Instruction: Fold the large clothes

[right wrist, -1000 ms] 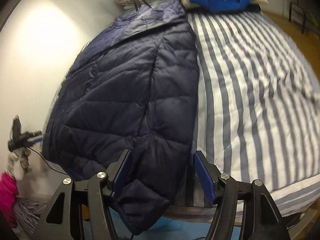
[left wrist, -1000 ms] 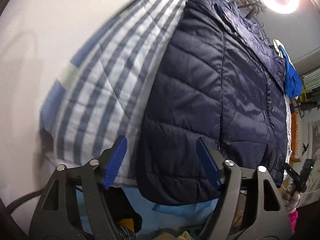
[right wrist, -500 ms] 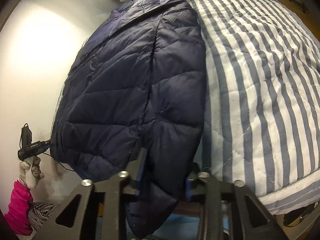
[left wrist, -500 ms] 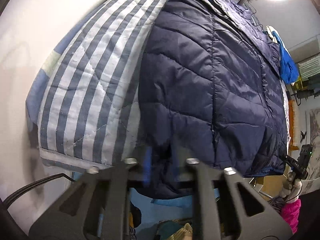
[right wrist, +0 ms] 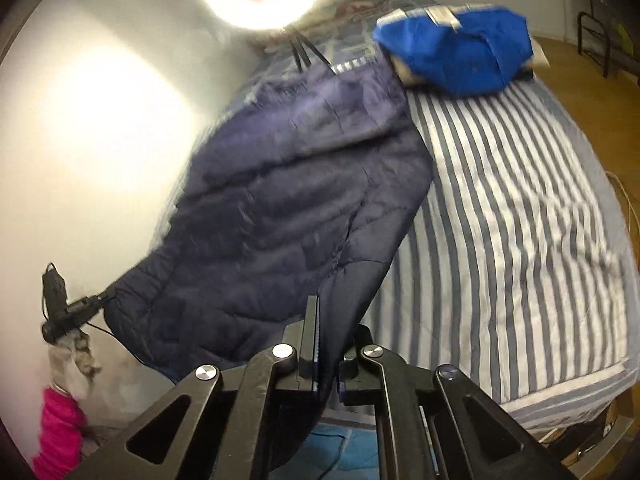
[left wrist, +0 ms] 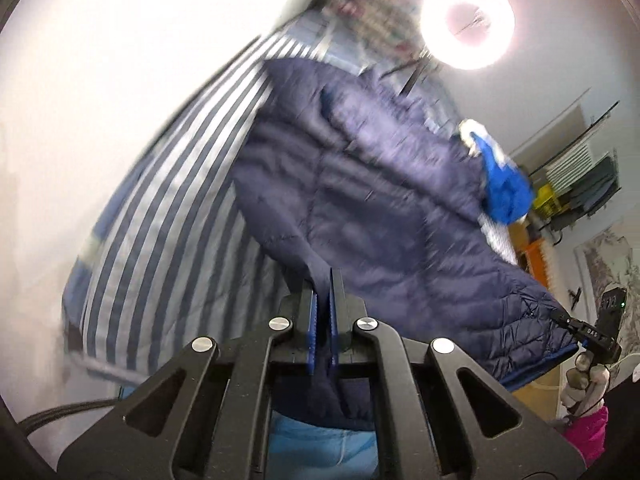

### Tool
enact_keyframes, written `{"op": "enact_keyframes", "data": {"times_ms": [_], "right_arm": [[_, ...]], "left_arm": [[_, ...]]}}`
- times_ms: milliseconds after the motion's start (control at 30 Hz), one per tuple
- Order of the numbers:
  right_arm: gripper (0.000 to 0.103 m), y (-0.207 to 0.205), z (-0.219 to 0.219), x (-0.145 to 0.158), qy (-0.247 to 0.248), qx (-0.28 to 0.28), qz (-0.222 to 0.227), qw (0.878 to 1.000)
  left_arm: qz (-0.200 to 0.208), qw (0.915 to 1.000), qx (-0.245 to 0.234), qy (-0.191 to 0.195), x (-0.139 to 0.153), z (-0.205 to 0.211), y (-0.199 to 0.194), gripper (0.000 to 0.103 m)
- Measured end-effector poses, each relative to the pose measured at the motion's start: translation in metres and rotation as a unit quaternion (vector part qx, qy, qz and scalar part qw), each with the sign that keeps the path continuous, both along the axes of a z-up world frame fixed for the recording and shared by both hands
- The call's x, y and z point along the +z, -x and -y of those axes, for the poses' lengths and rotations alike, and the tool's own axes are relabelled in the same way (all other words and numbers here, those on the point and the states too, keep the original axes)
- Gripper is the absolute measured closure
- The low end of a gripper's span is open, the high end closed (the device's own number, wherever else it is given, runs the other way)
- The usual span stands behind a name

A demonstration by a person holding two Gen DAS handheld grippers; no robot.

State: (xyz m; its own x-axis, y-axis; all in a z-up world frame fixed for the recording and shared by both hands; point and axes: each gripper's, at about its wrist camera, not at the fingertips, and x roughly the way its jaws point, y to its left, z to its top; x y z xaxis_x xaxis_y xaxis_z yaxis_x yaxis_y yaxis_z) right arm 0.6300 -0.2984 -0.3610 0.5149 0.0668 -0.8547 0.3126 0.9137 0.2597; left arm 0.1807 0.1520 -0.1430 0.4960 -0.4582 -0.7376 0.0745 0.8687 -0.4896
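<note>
My left gripper point(left wrist: 322, 322) pinches the hem of a navy quilted jacket point(left wrist: 376, 208), blue fingers point(left wrist: 311, 320) closed tight on a fold of fabric. My right gripper point(right wrist: 326, 354) clamps the opposite hem corner of the same jacket point(right wrist: 288, 208), fingers likewise pressed together around the cloth. The hem end hangs raised between the two grips, while the collar end lies on the striped bed point(right wrist: 520, 220). A bright blue garment point(right wrist: 460, 56) rests near the head of the bed. A ring light point(left wrist: 468, 28) glares above. Both views are motion-blurred.
</note>
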Motion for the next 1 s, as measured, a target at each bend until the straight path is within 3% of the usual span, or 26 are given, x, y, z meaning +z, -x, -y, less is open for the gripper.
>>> {"op": "enact_keyframes", "data": {"times_ms": [67, 133, 400, 533, 767, 1000], "right_arm": [[0.100, -0.010, -0.010, 0.024, 0.054, 0.016, 0.008, 0.998], [0.100, -0.019, -0.016, 0.037, 0.067, 0.021, 0.015, 0.997], [0.101, -0.029, 0.014, 0.044, 0.058, 0.015, 0.038, 0.997], [0.101, -0.041, 0.041, 0.046, 0.036, -0.008, 0.062, 0.997], [0.101, -0.093, 0.086, 0.043, 0.022, -0.040, 0.077, 0.996], [0.101, -0.187, 0.129, 0.018, 0.040, -0.070, 0.063, 0.995]], "left_arm": [[0.016, 0.9997, 0.008, 0.015, 0.013, 0.002, -0.005, 0.101], [0.025, 0.9991, 0.018, 0.028, 0.023, 0.003, -0.008, 0.101], [0.038, 0.9973, 0.053, 0.034, 0.042, -0.004, -0.031, 0.101], [0.050, 0.9967, 0.062, 0.018, 0.052, 0.002, -0.057, 0.101], [0.057, 0.9965, 0.060, 0.010, 0.051, 0.024, -0.149, 0.101], [0.051, 0.9967, 0.052, -0.037, 0.011, 0.055, -0.266, 0.101]]}}
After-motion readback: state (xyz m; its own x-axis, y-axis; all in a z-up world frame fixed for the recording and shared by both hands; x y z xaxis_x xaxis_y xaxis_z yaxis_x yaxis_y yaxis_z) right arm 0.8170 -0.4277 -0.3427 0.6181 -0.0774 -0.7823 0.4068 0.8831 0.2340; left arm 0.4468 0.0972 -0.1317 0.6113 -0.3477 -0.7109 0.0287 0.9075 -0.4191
